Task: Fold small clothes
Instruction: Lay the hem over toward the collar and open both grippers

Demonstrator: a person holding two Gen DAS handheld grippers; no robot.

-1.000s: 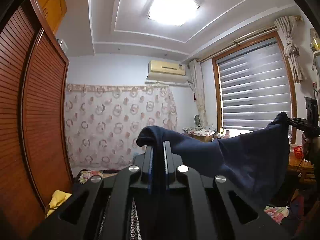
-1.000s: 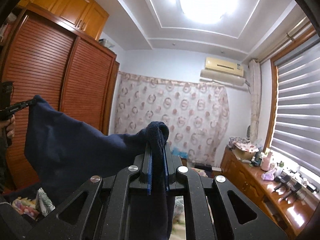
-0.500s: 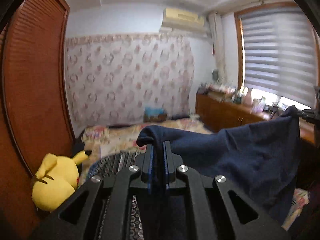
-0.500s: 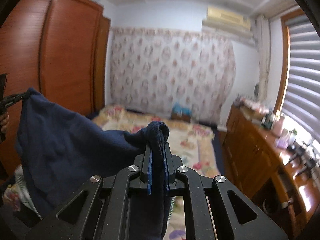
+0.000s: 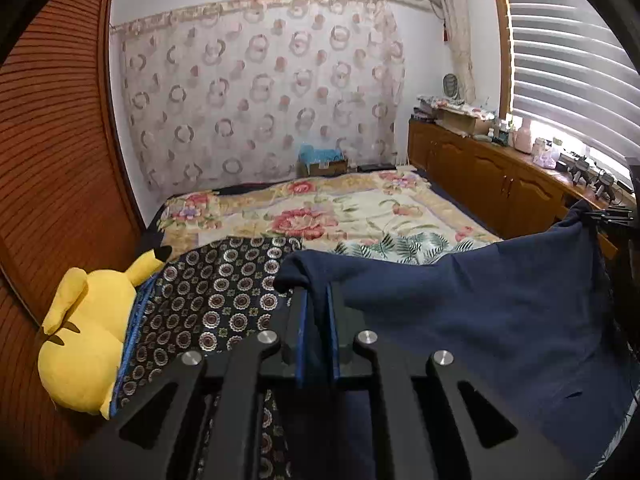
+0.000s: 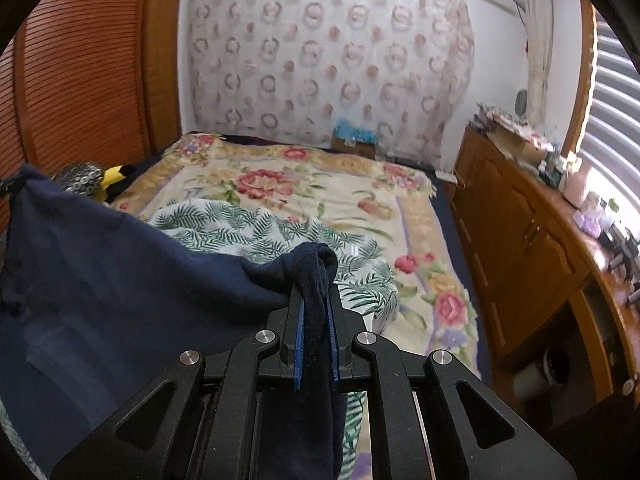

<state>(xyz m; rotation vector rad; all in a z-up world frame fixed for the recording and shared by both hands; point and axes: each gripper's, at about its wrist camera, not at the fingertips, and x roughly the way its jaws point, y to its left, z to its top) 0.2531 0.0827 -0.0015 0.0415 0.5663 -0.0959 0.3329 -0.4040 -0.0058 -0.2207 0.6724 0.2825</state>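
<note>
The left gripper [image 5: 316, 300] is clamped on one top corner of a navy garment [image 5: 480, 312], its blue-edged fingers nearly together with a fold of cloth bunched over their tips. The right gripper [image 6: 316, 312] pinches the opposite corner in the same way, the fabric pushed up into a small hump above the fingers and a strip hanging down between them. With a corner in each claw, the garment is stretched between the two hands as a sagging sheet; in the left view it runs off to the right, where the other gripper shows at the edge of the picture, and in the right view it runs off to the left. Holding it by two corners like this lets the cloth hang open and flat, which is probably meant to spread it out before a fold. Both grippers tilt downward toward the bed [image 6: 416, 216], whose floral cover lies beyond and below the cloth. A fern-print cloth [image 6: 256, 232] lies on the near part of the bed, right behind the garment's top edge. On the near left sit a dark patterned cloth [image 5: 208, 292] and, beside it against the wardrobe [image 5: 52, 160], a yellow plush toy [image 5: 88, 332]. A wooden cabinet [image 6: 516, 232] runs along the right side under the window. The likely next step is laying the garment flat on the bed.
</note>
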